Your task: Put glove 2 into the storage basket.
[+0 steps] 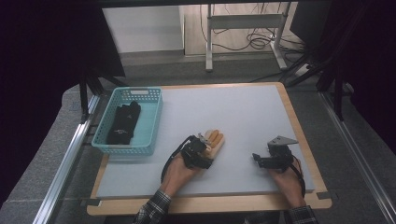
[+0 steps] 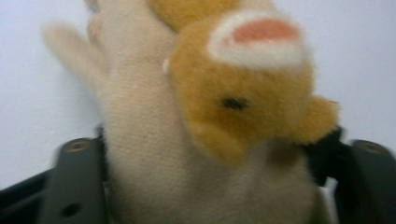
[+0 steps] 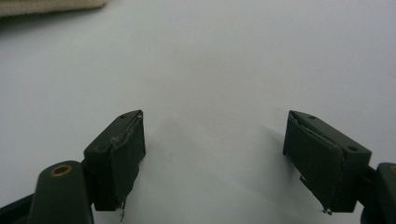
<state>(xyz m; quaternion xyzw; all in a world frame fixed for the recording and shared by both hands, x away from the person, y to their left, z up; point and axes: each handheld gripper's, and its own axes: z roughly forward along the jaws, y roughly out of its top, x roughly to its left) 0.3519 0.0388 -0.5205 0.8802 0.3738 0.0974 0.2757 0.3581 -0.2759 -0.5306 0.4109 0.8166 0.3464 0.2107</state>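
Note:
A cream and orange plush glove (image 1: pixel 215 139) lies on the grey table mat (image 1: pixel 243 116), just left of centre. In the left gripper view the glove (image 2: pixel 154 140) sits between the two black jaws, which press on its cream cuff from both sides; an orange animal face with a dark eye sits on top. My left gripper (image 1: pixel 207 145) is shut on the near end of the glove. Over bare mat at the right, my right gripper (image 1: pixel 256 158) stands open with nothing between its fingers (image 3: pixel 116 154). A cream edge of the glove (image 3: pixel 46 5) shows at the top left of the right gripper view.
A teal plastic basket (image 1: pixel 154 122) stands at the left edge of the mat with black gloves (image 1: pixel 123 122) inside. The mat lies on a wooden board (image 1: pixel 308 140). Metal rails run along both sides of the table.

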